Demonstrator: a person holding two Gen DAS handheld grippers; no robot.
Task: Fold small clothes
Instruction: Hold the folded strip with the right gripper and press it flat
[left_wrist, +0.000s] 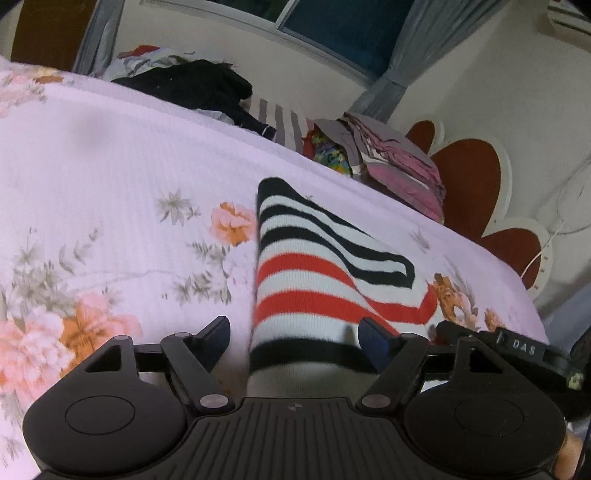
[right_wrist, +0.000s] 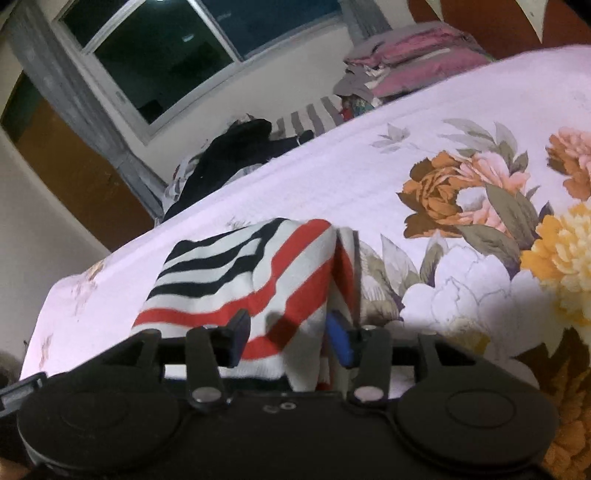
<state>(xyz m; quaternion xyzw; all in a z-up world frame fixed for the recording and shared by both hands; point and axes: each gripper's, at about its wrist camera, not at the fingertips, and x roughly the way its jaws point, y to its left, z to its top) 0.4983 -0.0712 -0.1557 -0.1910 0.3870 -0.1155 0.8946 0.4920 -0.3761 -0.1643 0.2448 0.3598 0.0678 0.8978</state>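
Left gripper (left_wrist: 295, 332) fingers spread wide, striped garment (left_wrist: 314, 266) between them, no grip | right gripper (right_wrist: 288, 334) also parted, straddling a raised fold, not pinching | garment partly folded mid-bedspread (left_wrist: 110, 166), away from far-edge clothes pile (left_wrist: 207, 86) | step: mid-fold | next: clamp the near edge, carry it over, flatten.

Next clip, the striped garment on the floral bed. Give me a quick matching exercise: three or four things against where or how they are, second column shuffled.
Things:
1. striped garment
2. left gripper
3. black clothes
4. pink folded pile

Place or state:
A. heaped at the far edge below the window
B. by the red headboard
C. partly folded on the bedspread
D. fingers spread around the garment's hem

Pairs: 1-C, 2-D, 3-A, 4-B
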